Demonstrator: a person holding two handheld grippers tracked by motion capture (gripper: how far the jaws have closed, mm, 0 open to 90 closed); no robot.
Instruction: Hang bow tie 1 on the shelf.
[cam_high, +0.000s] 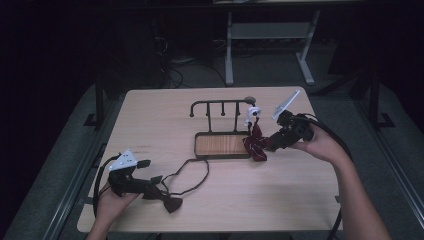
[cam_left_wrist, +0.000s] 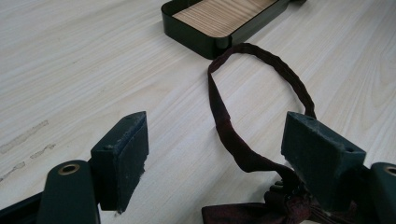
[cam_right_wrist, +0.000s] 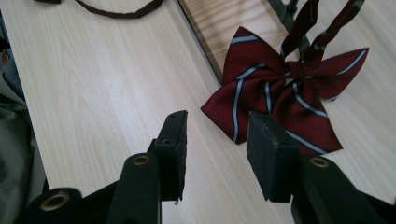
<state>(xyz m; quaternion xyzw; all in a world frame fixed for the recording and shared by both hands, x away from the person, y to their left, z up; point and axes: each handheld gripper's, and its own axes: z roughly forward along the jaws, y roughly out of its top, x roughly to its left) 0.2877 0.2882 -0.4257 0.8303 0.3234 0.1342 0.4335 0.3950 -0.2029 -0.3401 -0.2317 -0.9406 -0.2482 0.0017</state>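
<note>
A red bow tie with pale stripes (cam_high: 256, 142) (cam_right_wrist: 280, 88) hangs by its straps from the right end of a black hook rack (cam_high: 220, 103), its lower tip at the table. My right gripper (cam_high: 270, 145) (cam_right_wrist: 218, 119) stands open just short of it, with nothing between the jaws. At the front left, a dark maroon bow tie (cam_high: 172, 204) (cam_left_wrist: 261, 212) lies on the table, its strap (cam_high: 195, 172) (cam_left_wrist: 219, 112) looping toward the tray. My left gripper (cam_high: 155, 186) (cam_left_wrist: 217, 123) is open over it, one jaw beside the knot, pads not pressing.
The rack stands on a black tray with a wooden floor (cam_high: 220, 144) (cam_left_wrist: 201, 42) at the table's middle. A small white object (cam_high: 253, 112) hangs at the rack's right end. Bare light wood lies between the hands. Table legs and cables stand on the dark floor behind.
</note>
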